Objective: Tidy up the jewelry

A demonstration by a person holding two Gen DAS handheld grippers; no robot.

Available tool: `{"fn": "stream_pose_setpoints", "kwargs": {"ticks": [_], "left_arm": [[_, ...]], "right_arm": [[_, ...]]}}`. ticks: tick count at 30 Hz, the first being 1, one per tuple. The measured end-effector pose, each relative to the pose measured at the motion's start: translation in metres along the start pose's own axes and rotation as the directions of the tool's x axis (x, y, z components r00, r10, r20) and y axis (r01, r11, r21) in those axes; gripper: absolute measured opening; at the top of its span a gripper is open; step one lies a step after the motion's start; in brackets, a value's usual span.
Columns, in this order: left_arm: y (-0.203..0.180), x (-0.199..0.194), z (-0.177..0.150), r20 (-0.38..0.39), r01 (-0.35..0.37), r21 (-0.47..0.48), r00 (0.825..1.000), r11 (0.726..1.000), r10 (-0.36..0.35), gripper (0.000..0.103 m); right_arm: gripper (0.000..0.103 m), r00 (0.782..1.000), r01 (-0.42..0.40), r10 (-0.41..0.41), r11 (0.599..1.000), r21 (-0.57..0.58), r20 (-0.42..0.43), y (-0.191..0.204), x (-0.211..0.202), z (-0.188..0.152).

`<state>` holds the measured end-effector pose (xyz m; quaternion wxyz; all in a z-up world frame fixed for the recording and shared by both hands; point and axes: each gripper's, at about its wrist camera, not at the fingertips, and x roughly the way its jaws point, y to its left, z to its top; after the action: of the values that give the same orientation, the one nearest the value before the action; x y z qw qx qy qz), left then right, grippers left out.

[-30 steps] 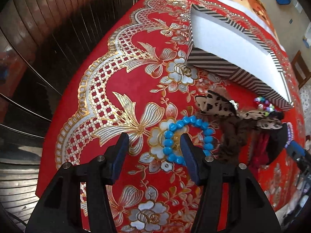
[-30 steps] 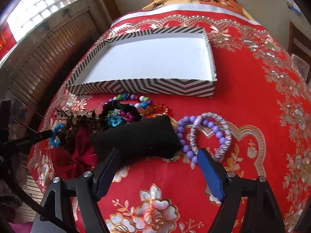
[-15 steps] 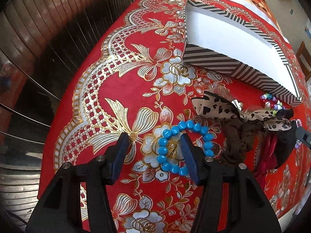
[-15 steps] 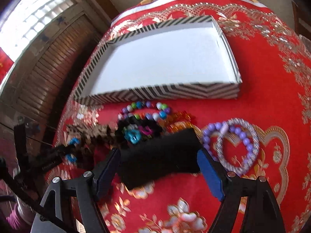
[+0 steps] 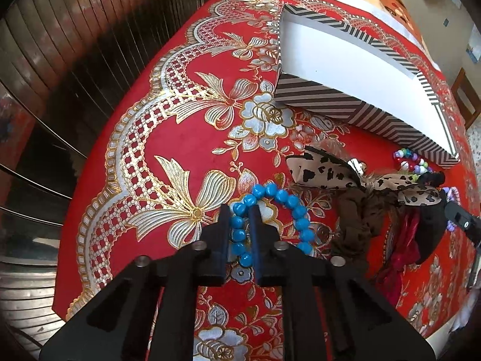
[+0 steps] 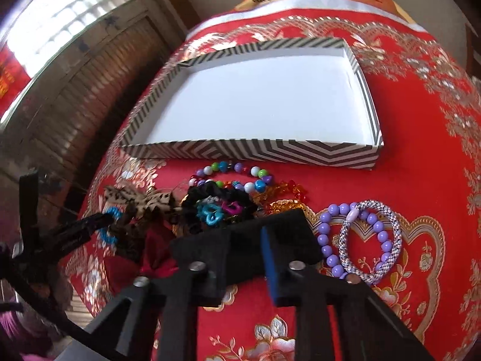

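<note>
My left gripper [image 5: 239, 215] is shut on the left side of a blue bead bracelet [image 5: 287, 203] that lies on the red cloth; it also shows in the right wrist view [image 6: 109, 225]. My right gripper [image 6: 247, 234] is shut on a black velvet pad [image 6: 288, 234] in front of the jewelry pile. The striped tray [image 6: 249, 149] with a white floor stands behind the pile and holds nothing; it also shows in the left wrist view [image 5: 318, 102].
A leopard-print bow [image 5: 324, 171], brown and red scrunchies [image 5: 399, 252], a multicolour bead bracelet [image 6: 231, 174], an amber bracelet [image 6: 285, 189], and purple [image 6: 330, 240] and silver [image 6: 369, 240] bracelets lie on the cloth. The table edge drops off at the left.
Both grippers have closed: the left onto the blue bracelet, the right onto the black pad. The right gripper has moved closer to the pile and tray.
</note>
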<state>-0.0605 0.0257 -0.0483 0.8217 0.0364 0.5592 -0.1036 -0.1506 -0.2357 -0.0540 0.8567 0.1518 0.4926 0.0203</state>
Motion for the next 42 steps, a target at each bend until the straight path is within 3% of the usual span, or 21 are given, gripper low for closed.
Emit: {"fn": "stream_pose_setpoints", "kwargs": {"ticks": [4, 7, 8, 10, 13, 17, 22, 30, 31, 32, 33, 34, 35, 38, 42], "left_arm": [[0.003, -0.002, -0.001, -0.014, 0.034, -0.011, 0.999, 0.999, -0.034, 0.008], [0.005, -0.005, -0.003, -0.011, 0.041, -0.012, 0.999, 0.999, -0.041, 0.008], [0.006, -0.006, -0.004, -0.010, 0.042, -0.013, 0.999, 0.999, -0.043, 0.008], [0.007, -0.008, -0.005, -0.007, 0.049, -0.018, 0.999, 0.999, -0.050, 0.008], [0.008, -0.009, -0.005, -0.005, 0.058, -0.025, 0.998, 0.998, -0.058, 0.008], [0.008, -0.009, -0.009, -0.019, 0.064, -0.022, 0.998, 0.998, -0.065, 0.008], [0.009, -0.008, -0.013, -0.027, 0.053, -0.024, 0.998, 0.998, -0.054, 0.008], [0.009, -0.015, -0.012, -0.010, 0.061, -0.025, 0.998, 0.998, -0.062, 0.010], [0.009, -0.015, -0.011, -0.009, 0.065, -0.028, 0.998, 0.997, -0.066, 0.013], [0.009, -0.015, -0.011, -0.008, 0.068, -0.029, 0.998, 0.997, -0.069, 0.021], [0.008, -0.016, -0.010, -0.007, 0.069, -0.028, 0.998, 0.997, -0.069, 0.027], [0.008, -0.015, -0.010, -0.008, 0.071, -0.030, 0.997, 0.997, -0.071, 0.039], [0.009, -0.015, -0.010, -0.008, 0.075, -0.036, 0.997, 0.997, -0.075, 0.043], [0.012, -0.012, -0.008, -0.013, 0.074, -0.064, 0.997, 0.995, -0.075, 0.044], [0.011, -0.007, -0.004, -0.018, 0.060, -0.063, 0.998, 0.996, -0.062, 0.048]], "right_arm": [[0.013, 1.000, -0.009, 0.009, 1.000, 0.000, 0.006, 0.000, -0.008, -0.006], [0.017, 0.998, -0.069, 0.069, 0.997, 0.033, -0.002, -0.002, -0.015, -0.008], [0.034, 0.997, -0.072, 0.073, 0.997, 0.042, -0.033, -0.002, -0.015, -0.009], [0.058, 0.994, -0.080, 0.084, 0.995, 0.063, -0.064, -0.002, -0.013, -0.010], [0.058, 0.986, -0.126, 0.139, 0.984, 0.126, -0.095, -0.004, -0.007, -0.014], [0.058, 0.982, -0.114, 0.135, 0.982, 0.150, -0.134, 0.001, 0.014, -0.013], [0.058, 0.994, -0.056, 0.070, 0.985, 0.165, -0.082, 0.002, 0.015, 0.008], [0.059, 0.996, 0.035, -0.024, 0.990, 0.134, -0.082, 0.002, 0.028, 0.023], [0.055, 0.996, 0.045, -0.037, 0.993, 0.108, -0.079, 0.005, 0.029, 0.023], [0.040, 0.997, 0.046, -0.041, 0.995, 0.085, -0.065, 0.006, 0.027, 0.021], [0.034, 0.998, 0.040, -0.036, 0.997, 0.072, -0.055, 0.005, 0.025, 0.020], [0.028, 0.998, 0.035, -0.032, 0.998, 0.059, -0.050, 0.003, 0.024, 0.018], [0.021, 0.998, 0.033, -0.030, 0.998, 0.049, -0.052, 0.002, 0.024, 0.016], [0.013, 0.998, 0.018, -0.016, 1.000, 0.021, -0.060, -0.006, 0.021, 0.003], [0.012, 0.997, 0.036, -0.037, 0.999, -0.015, -0.066, -0.014, 0.009, -0.007]]}}
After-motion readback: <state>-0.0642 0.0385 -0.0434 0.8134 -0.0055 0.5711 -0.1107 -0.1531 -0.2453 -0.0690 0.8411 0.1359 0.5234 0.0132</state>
